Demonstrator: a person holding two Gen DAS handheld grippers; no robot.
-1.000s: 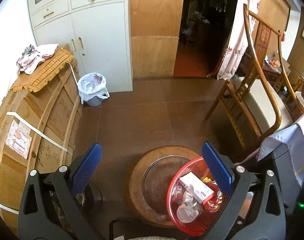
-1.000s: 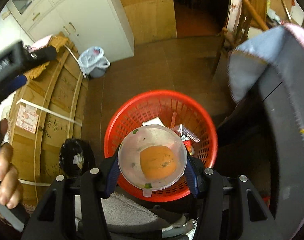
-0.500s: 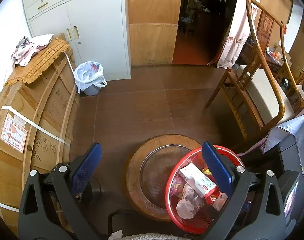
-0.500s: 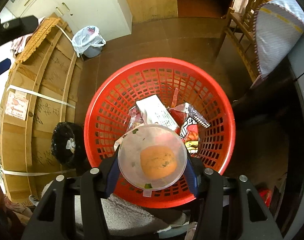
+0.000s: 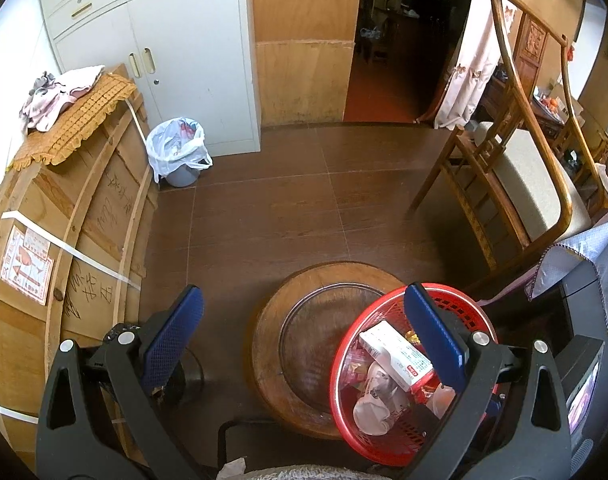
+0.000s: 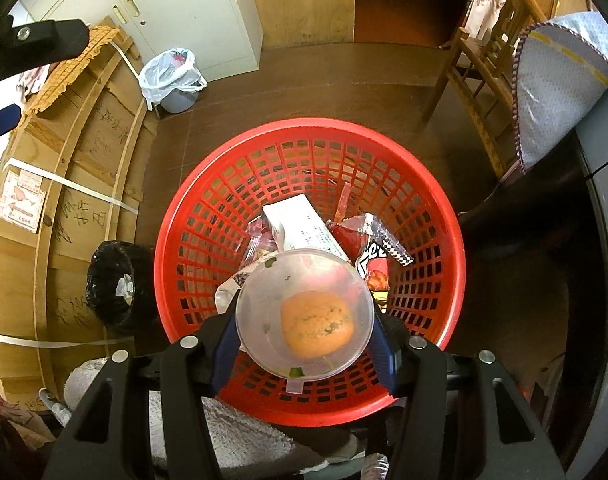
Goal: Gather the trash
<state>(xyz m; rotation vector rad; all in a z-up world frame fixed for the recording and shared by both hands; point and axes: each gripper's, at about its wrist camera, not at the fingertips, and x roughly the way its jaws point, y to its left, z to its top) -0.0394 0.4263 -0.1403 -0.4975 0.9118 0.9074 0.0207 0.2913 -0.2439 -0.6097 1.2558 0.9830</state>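
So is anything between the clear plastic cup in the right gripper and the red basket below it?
Nothing visible. The clear plastic cup, held by the right gripper, hangs directly over the open red mesh basket, with only trash already inside beneath.

A wide stretch of bare brown tiled floor (image 5: 263,208) lies open toward the dark doorway (image 5: 388,40). On the left a tall plywood crate (image 5: 63,240) walls it in, with a white-bagged grey bin (image 5: 177,152) just beside its far corner. A wooden armchair (image 5: 516,184) blocks the right. A round wooden stool (image 5: 271,344) and red plastic mesh basket (image 6: 432,208) fill the near floor.
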